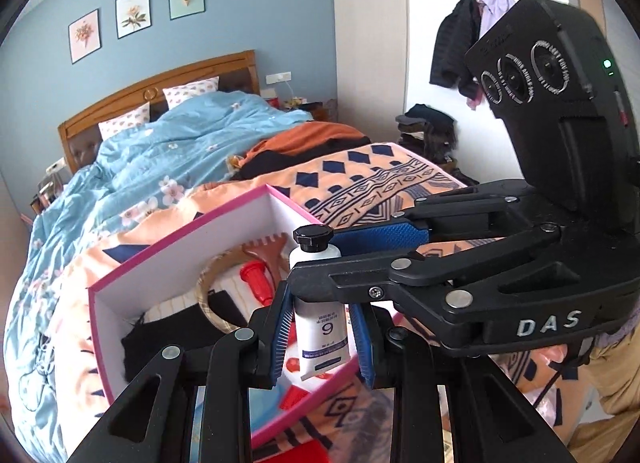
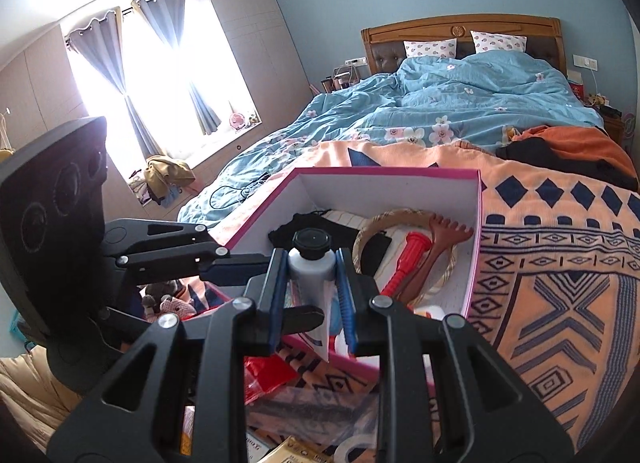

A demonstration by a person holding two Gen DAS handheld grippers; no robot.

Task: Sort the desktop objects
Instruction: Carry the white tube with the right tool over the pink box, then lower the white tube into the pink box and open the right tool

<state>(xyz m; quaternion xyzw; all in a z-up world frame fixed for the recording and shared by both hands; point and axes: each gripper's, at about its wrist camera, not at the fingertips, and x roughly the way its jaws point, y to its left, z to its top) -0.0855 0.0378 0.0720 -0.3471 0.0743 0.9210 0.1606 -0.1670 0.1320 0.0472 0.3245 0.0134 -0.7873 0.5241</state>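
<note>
Left gripper (image 1: 322, 327): nearest item in its own view, at 6 o'clock, jaws drawn narrow, blue pads on either side of the lower body of the white tube (image 1: 322, 337); contact looks made on both sides

Right gripper (image 2: 312, 275): enters the left view from 3 o'clock, closed narrow on the same tube just under its black cap (image 1: 313, 238)

White tube: task item, held by both grippers in the air, cap pointing away, above the near part of the pink-rimmed box (image 1: 180, 239)

Box contents: red handle (image 1: 256, 281), brown rake (image 1: 266, 249), woven ring (image 1: 208, 291) at 12 o'clock from the tube; black cloth (image 1: 168, 339) at 9 o'clock

Support: patterned blanket (image 1: 360, 183) on a bed

Hazards, judged:
- two grips on one soft tube; hands drawing apart or twisting could crease it or strain the cap
- one grip opening while the other pinches only the neck could let the tube swing or slip
- release too near 6 o'clock could land the tube on the box rim or outside it

View differences:
- left view alone shows the printed label and crimped end
- right view alone shows the cap top, the box's full floor, and loose clutter near 6 o'clock, including a red packet (image 2: 268, 375)
</note>
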